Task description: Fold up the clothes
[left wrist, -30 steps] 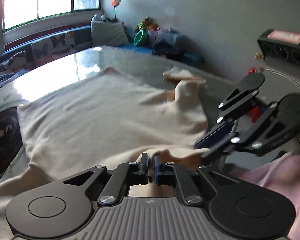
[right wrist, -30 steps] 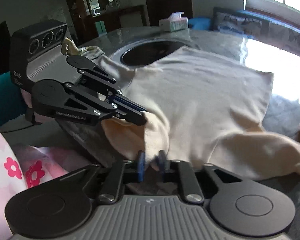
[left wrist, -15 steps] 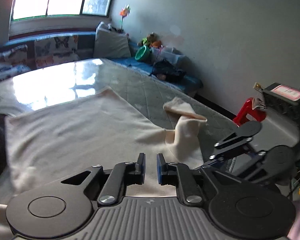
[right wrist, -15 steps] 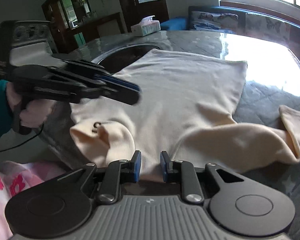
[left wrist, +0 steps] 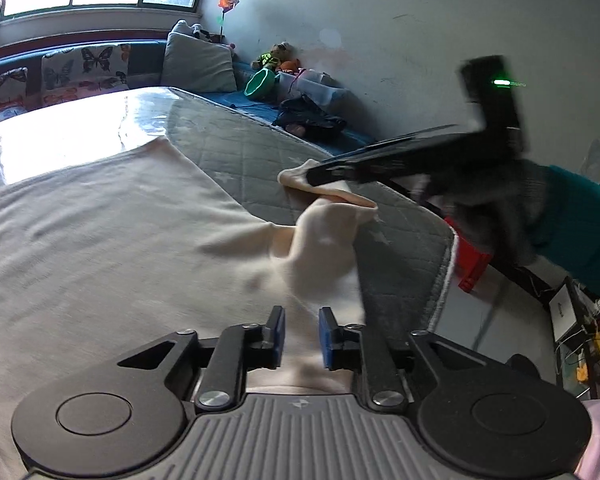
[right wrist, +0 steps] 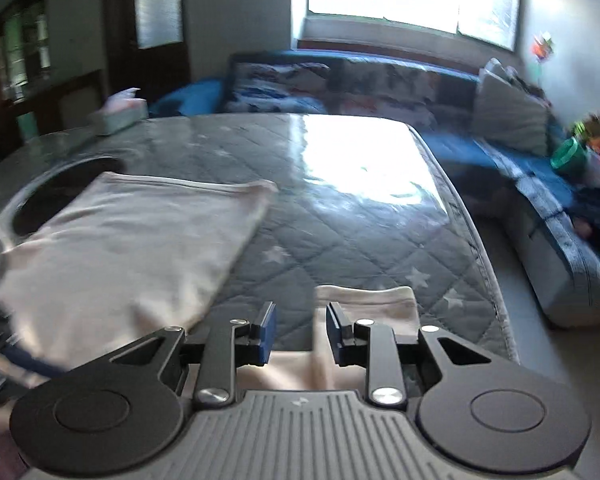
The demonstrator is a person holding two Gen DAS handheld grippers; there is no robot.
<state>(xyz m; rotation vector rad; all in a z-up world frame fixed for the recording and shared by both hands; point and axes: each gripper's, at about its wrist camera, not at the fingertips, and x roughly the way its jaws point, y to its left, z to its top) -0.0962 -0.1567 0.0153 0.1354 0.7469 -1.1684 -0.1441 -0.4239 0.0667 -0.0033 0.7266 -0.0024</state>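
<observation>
Both jaws have just been opening: left gripper (left wrist: 301, 334) over the shirt (left wrist: 100, 240), right gripper (right wrist: 298, 334) above its sleeve (right wrist: 364, 300) (cuff clear only there), nothing pinched.

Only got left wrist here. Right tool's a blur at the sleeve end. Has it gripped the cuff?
Observer: No. The right tool has its jaws apart, just opened further; the cuff shows between them, not pinched.
Operator: Anything else on the table?
Observer: A tissue box at the far left edge, apart from the shirt.
Operator: Shirt lying flat?
Observer: Its far left corner overlaps a round dark opening in the table.
</observation>
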